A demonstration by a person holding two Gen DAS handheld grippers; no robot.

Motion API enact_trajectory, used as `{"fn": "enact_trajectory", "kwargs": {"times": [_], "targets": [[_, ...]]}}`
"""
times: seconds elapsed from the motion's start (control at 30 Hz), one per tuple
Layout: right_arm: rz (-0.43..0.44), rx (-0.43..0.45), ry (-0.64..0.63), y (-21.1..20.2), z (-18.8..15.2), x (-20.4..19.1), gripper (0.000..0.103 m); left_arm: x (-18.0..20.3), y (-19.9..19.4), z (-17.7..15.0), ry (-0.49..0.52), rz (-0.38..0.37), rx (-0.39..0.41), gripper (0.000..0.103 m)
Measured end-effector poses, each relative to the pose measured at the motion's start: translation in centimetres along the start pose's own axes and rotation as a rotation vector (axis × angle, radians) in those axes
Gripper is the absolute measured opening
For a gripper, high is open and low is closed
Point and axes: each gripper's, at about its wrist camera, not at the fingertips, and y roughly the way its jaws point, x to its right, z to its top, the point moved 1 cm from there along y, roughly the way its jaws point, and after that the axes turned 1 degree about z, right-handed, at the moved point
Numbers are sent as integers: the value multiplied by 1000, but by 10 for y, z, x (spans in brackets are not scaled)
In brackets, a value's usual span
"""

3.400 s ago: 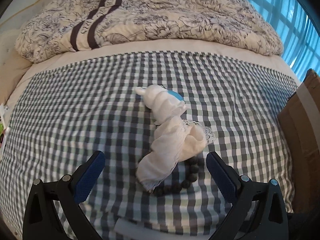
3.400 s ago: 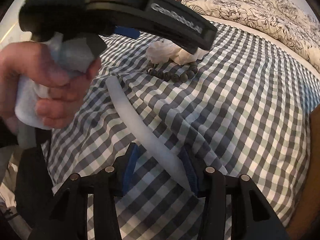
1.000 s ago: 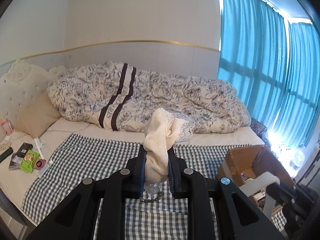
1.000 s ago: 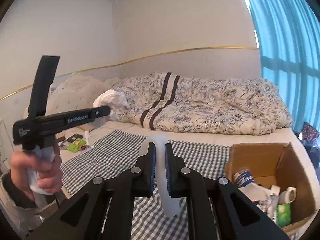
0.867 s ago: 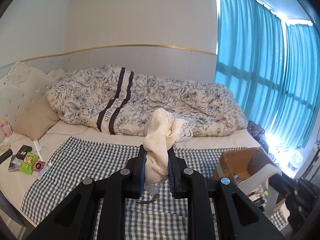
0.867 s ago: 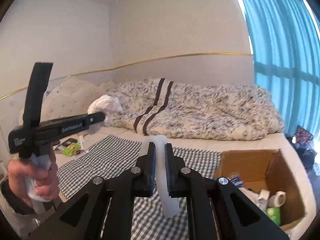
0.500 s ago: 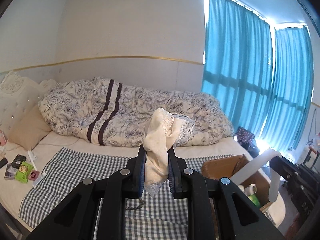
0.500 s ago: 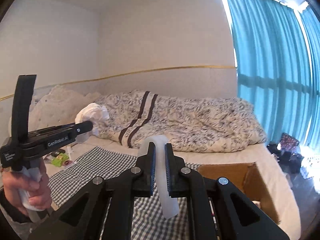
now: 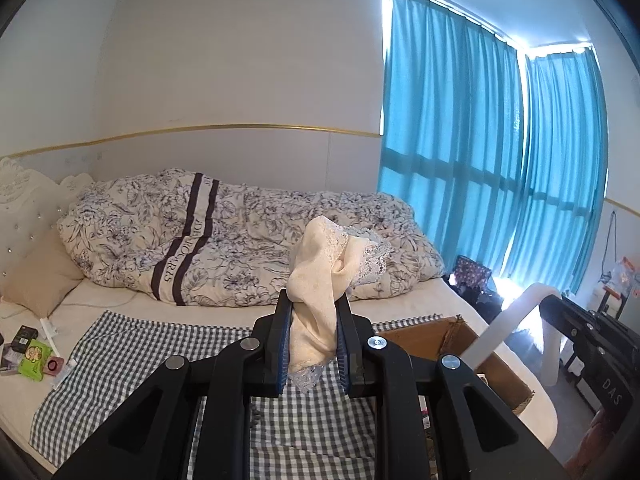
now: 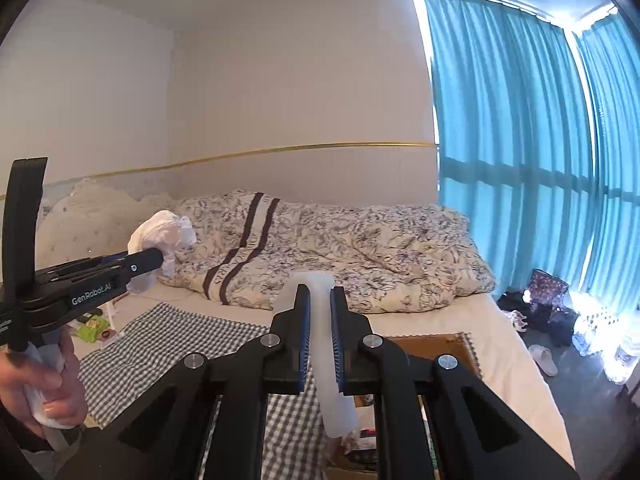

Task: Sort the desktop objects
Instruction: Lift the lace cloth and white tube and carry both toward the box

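Left tongs (image 9: 313, 344) clamp the lace cloth (image 9: 320, 284) | right tongs (image 10: 320, 334) pinch the white strip (image 10: 326, 360) | both lifted clear off the checked blanket (image 9: 132, 344), now swinging over the cardboard box (image 9: 432, 338) | drop-off looks next

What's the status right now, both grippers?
Left gripper shut on cream lace-trimmed cloth. Right gripper shut on white curved plastic band. Brown cardboard box ahead, unobstructed.

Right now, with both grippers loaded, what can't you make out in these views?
- Cardboard box contents: left wrist view, hidden by the left gripper; right wrist view, mostly behind the right gripper.
- Small items by the pillow: too small to identify.
- White curved band, far end: behind the fingers.
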Motion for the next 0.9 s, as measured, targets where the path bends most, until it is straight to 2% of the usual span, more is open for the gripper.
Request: {"fn": "enact_trajectory", "kwargs": {"times": [0.23, 0.57, 0.9], "targets": [[-56, -14, 32, 0, -4, 32, 9, 30, 17, -8, 26, -28, -30, 19], [-130, -58, 103, 5, -33, 83, 9, 87, 48, -20, 85, -89, -87, 19], [-173, -119, 118, 29, -54, 104, 9, 125, 76, -32, 103, -140, -127, 19]]}}
